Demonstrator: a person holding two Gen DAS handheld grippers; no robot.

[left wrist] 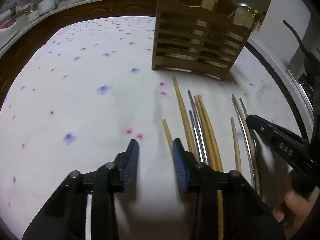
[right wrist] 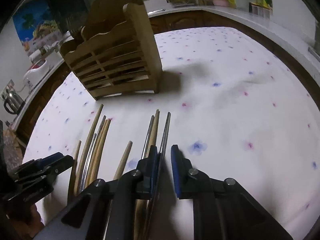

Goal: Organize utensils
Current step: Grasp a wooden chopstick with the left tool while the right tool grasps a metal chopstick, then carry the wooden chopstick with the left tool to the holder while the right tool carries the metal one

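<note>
Several wooden chopsticks (left wrist: 184,112) and metal chopsticks (left wrist: 193,110) lie side by side on the floral tablecloth (left wrist: 90,100). Beyond them stands a slatted wooden utensil holder (left wrist: 196,46). My left gripper (left wrist: 155,142) is open just left of the pile, with only cloth between its blue pads; a short wooden chopstick (left wrist: 167,132) runs beside its right finger. My right gripper (right wrist: 164,147) straddles a metal chopstick (right wrist: 167,128). This chopstick lies along the left pad, and a gap shows to the right pad. The utensil holder (right wrist: 116,68) stands ahead on the left in the right wrist view.
A kitchen counter (right wrist: 220,10) with dishes and bottles curves behind the table, and a kettle (right wrist: 12,100) sits at far left. Jars (left wrist: 47,2) stand on the counter in the left wrist view. A hand (left wrist: 294,200) holds the right gripper (left wrist: 252,120).
</note>
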